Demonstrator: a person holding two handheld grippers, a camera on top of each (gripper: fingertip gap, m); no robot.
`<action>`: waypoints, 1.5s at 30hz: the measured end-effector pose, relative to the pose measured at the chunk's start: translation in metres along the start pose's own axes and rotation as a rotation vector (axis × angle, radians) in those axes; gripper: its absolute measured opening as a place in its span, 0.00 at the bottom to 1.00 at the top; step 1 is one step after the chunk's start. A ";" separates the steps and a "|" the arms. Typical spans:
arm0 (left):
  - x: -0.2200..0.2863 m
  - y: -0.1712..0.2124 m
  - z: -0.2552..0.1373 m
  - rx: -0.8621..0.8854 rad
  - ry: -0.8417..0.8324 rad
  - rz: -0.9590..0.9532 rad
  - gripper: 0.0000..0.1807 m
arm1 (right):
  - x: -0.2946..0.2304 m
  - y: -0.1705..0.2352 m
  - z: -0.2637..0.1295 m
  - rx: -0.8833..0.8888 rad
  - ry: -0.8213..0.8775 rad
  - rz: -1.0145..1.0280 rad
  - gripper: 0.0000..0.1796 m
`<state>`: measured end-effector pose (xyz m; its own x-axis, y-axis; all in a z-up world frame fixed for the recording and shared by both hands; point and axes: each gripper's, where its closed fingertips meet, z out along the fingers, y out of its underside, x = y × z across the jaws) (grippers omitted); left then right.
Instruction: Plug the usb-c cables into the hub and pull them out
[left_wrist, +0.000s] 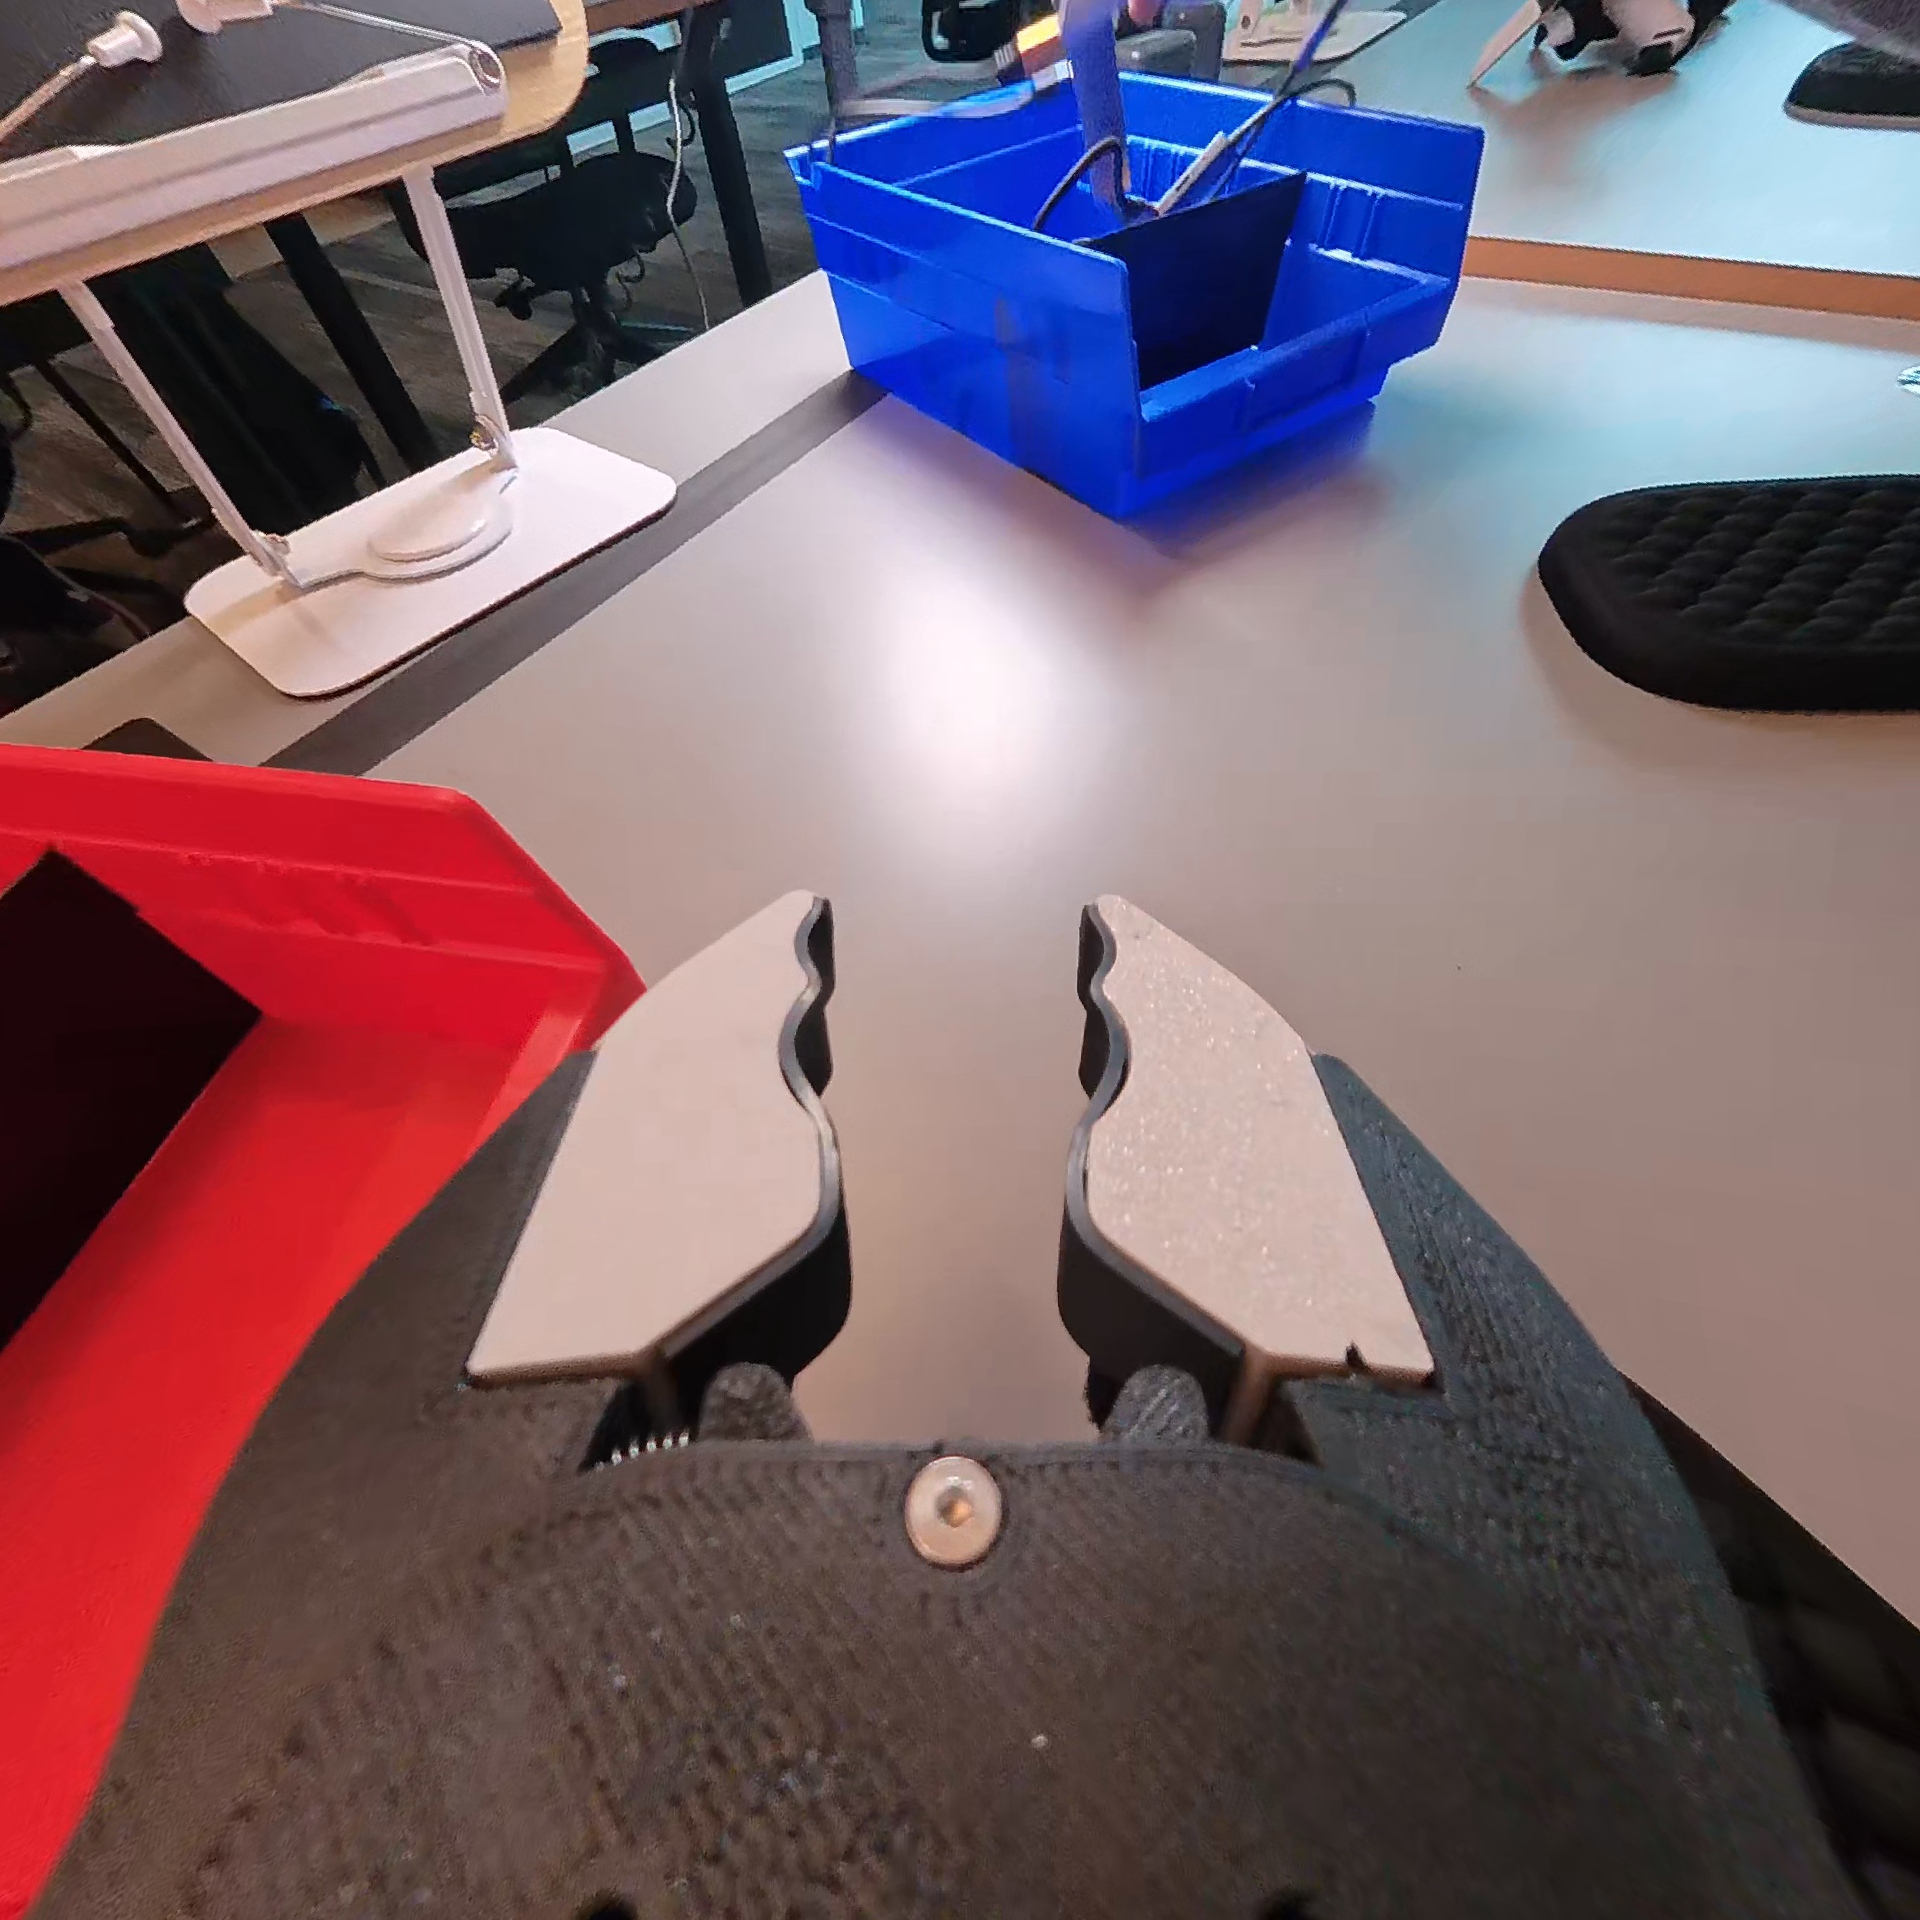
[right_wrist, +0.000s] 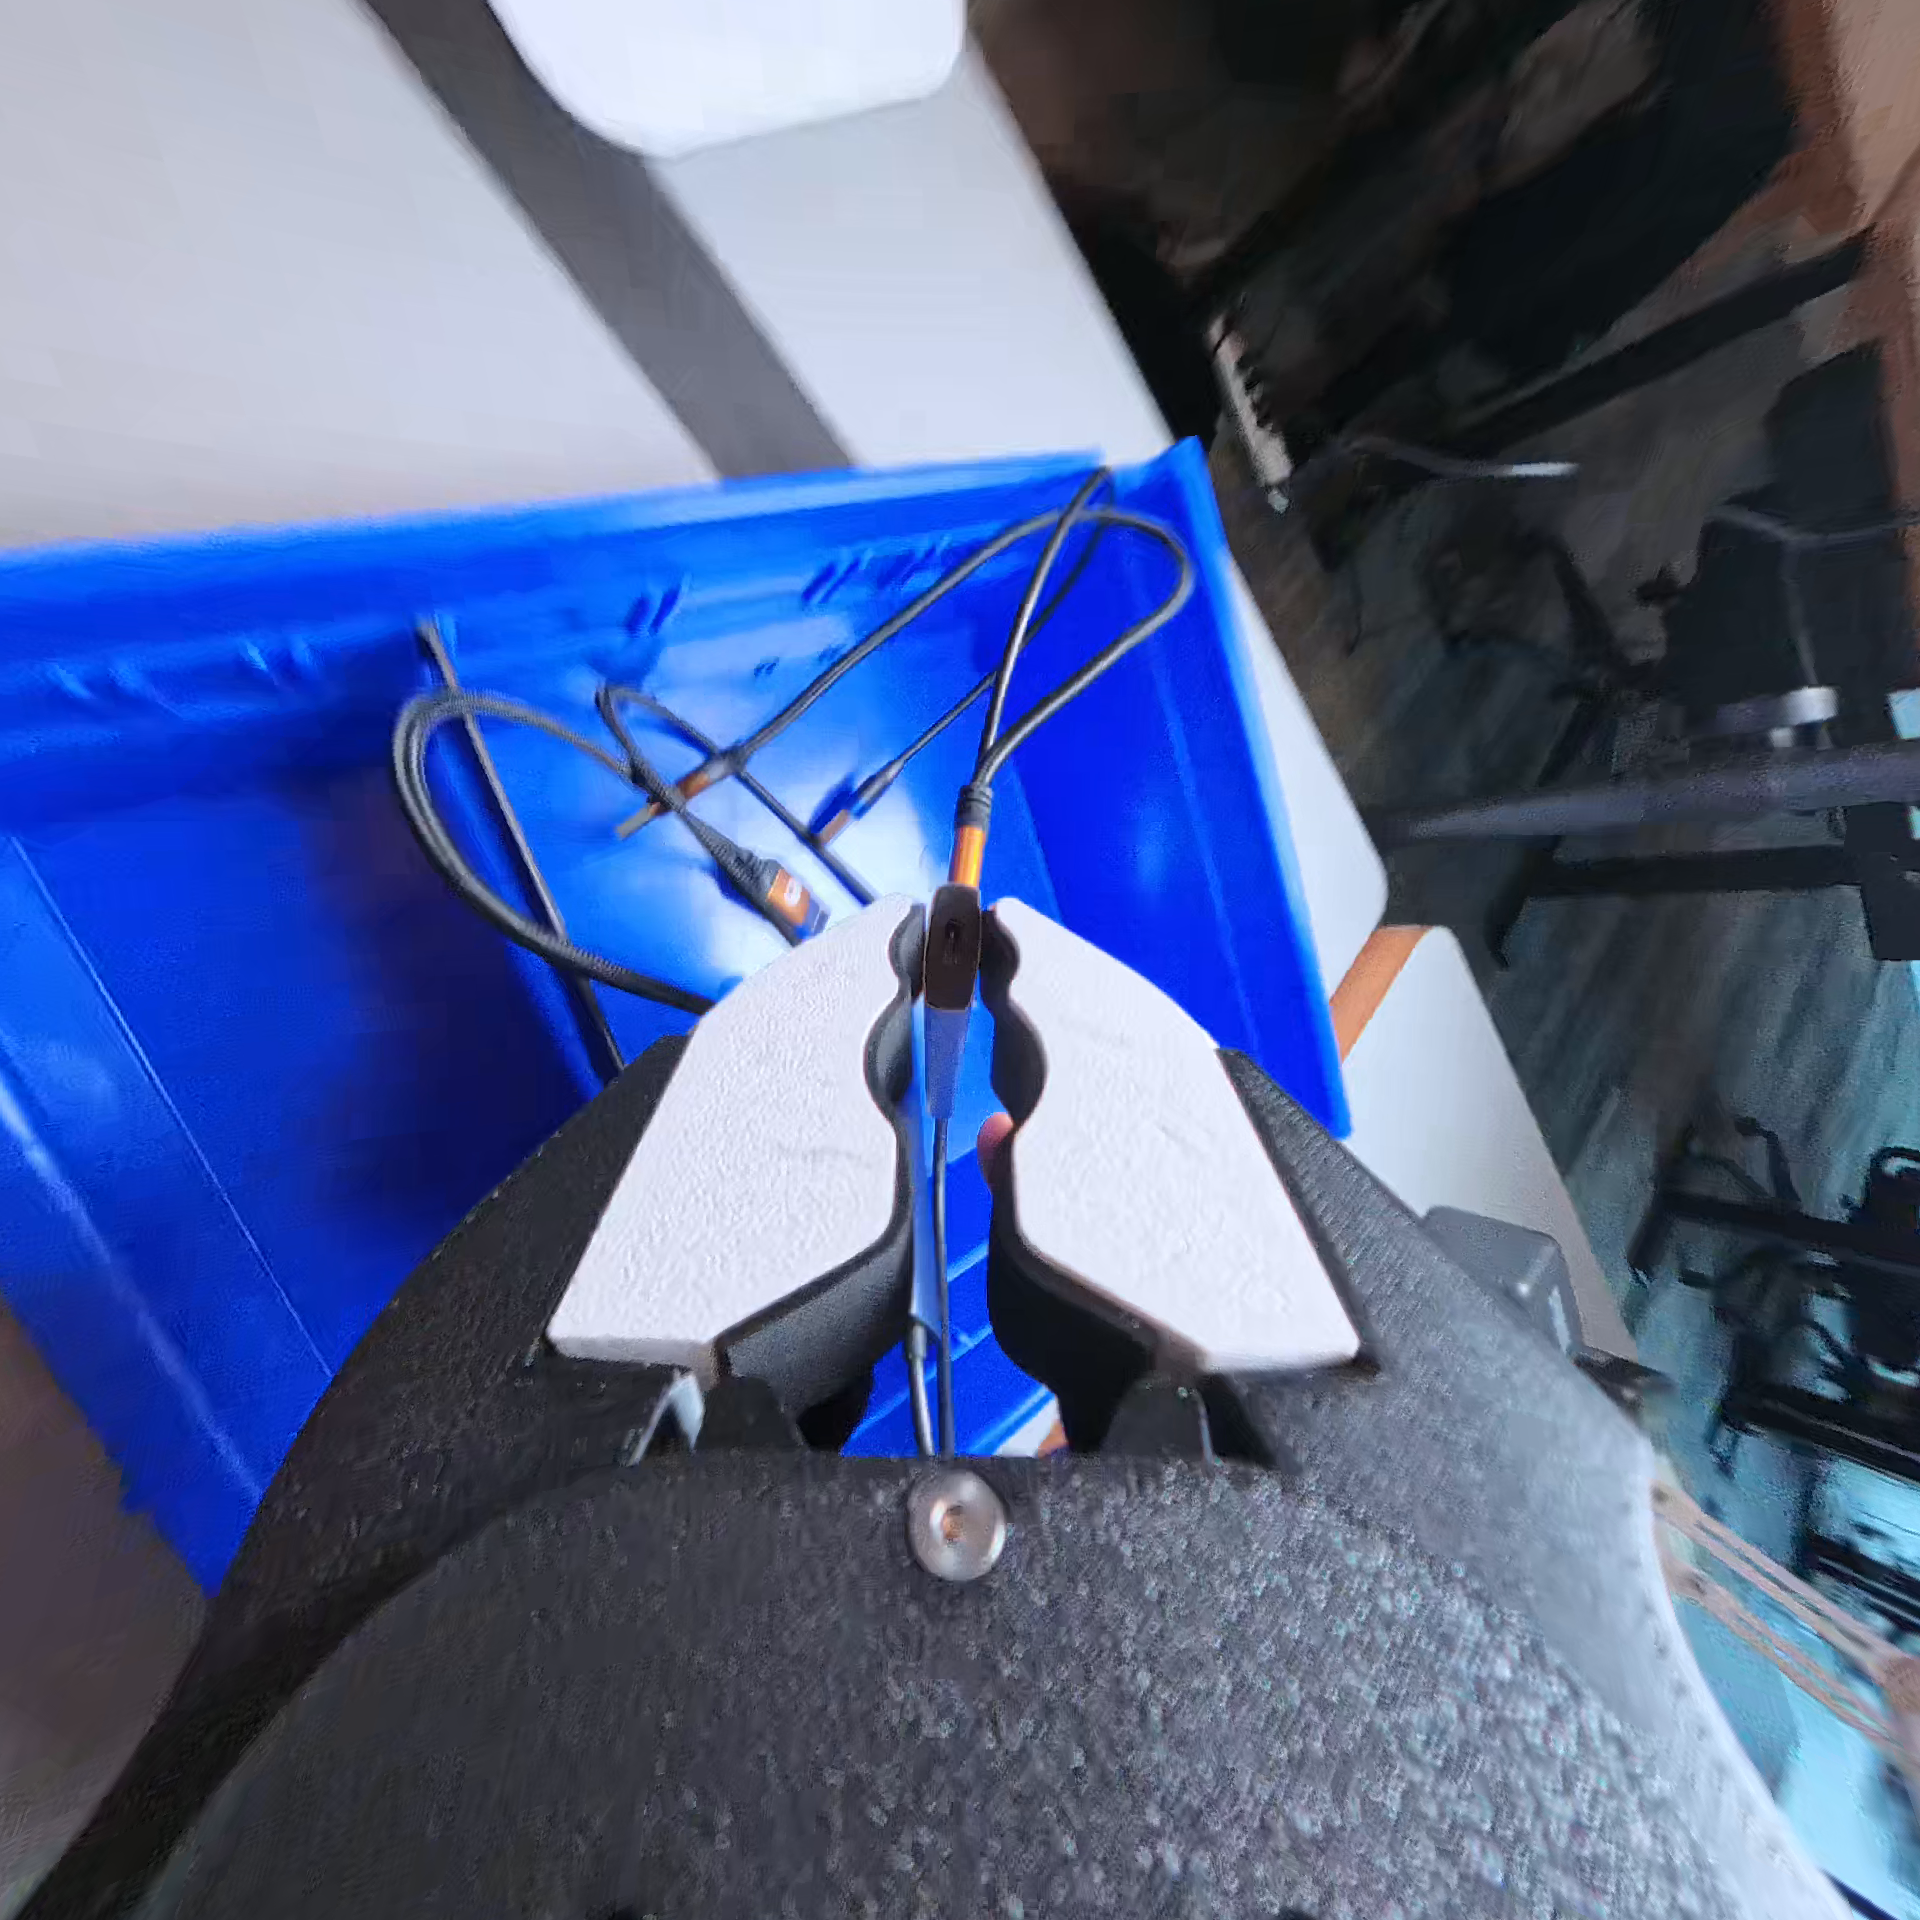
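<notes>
My right gripper (right_wrist: 954, 920) is shut on a slim dark hub (right_wrist: 951, 961), held edge-on above the blue bin (right_wrist: 260, 935). A black cable with an orange plug (right_wrist: 966, 847) meets the hub's far end and loops back into the bin. Several more black cables with orange plugs (right_wrist: 727, 821) lie on the bin floor. A thin cable (right_wrist: 940, 1247) trails from the hub back between my fingers. My left gripper (left_wrist: 956, 940) is open and empty, low over the grey table (left_wrist: 1039, 675). The blue bin also shows in the left wrist view (left_wrist: 1039, 343), far ahead.
A red bin (left_wrist: 312, 987) sits right beside my left fingers. A white lamp base (left_wrist: 436, 551) stands at the table's left edge. A black padded wrist rest (left_wrist: 1745, 592) lies at the right. Chairs and other desks are beyond the table. Some 45 cm of space lies between my two pairs of fingers.
</notes>
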<state>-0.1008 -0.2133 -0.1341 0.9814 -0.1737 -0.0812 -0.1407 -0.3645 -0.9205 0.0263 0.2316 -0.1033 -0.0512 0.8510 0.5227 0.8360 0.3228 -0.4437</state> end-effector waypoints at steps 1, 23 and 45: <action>-0.002 0.000 0.000 0.003 -0.005 -0.005 0.25 | -0.008 0.008 0.010 -0.052 -0.015 -0.035 0.06; -0.099 0.019 -0.061 -0.215 -0.274 -0.008 0.29 | -0.133 0.013 -0.084 0.097 -0.261 -0.245 0.24; -0.087 0.094 0.037 -0.756 -0.113 0.336 0.17 | -0.255 0.022 -0.038 0.035 -0.258 -0.568 0.17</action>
<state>-0.1944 -0.1990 -0.2277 0.8730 -0.3047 -0.3808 -0.4384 -0.8323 -0.3392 0.0786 0.0059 -0.2192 -0.6164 0.6139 0.4931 0.6214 0.7638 -0.1742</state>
